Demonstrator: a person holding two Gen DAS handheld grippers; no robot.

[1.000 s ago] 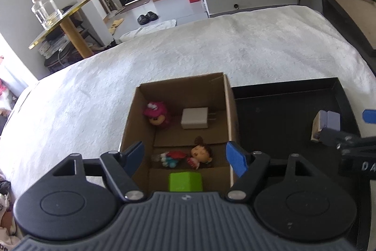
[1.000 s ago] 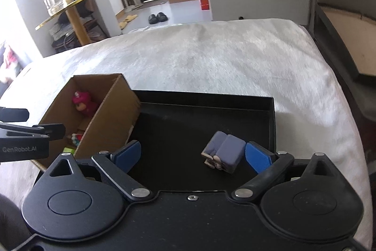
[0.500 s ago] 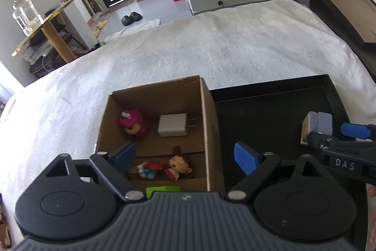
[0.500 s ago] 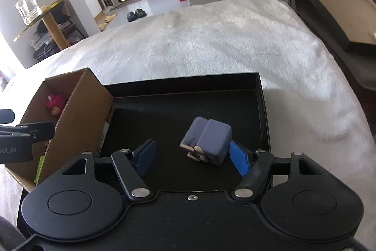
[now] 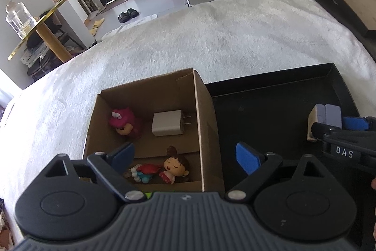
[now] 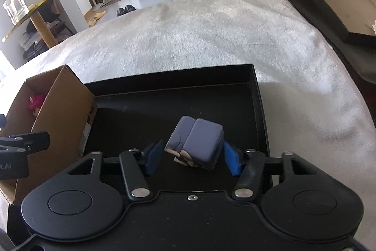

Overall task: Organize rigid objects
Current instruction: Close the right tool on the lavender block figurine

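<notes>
The bed (image 5: 235, 39), covered in a white fleecy blanket, extends ahead of both claws and carries the two containers.

The black tray (image 6: 188, 95) lies directly under and ahead of the right claw, and to the right of the left claw. Its left edge touches the cardboard box.

The cardboard box (image 5: 202, 124) sits open-topped below and ahead of the left claw. From the right claw it stands to the left.

The left claw (image 5: 188, 154) hangs over the near part of the box with its jaws spread wide, having just been opening. Nothing is between its pads; one pad is above the box interior, the other beyond the box's right wall, over the tray.

The right claw (image 6: 192, 157) is low over the tray floor. Its jaws have just been closing around the purple block. The right pad appears to be at the block's side and a narrow gap shows at the left pad, though the angle leaves contact uncertain.

The purple block (image 6: 197, 140) rests on the tray floor between the right claw's pads, tilted, with a beige underside showing.

Inside the box, ahead of the left claw: a white charger (image 5: 168, 126), a pink figurine (image 5: 125, 121), and, nearer, a doll (image 5: 175, 168) beside a red-and-blue toy (image 5: 143, 172).
</notes>
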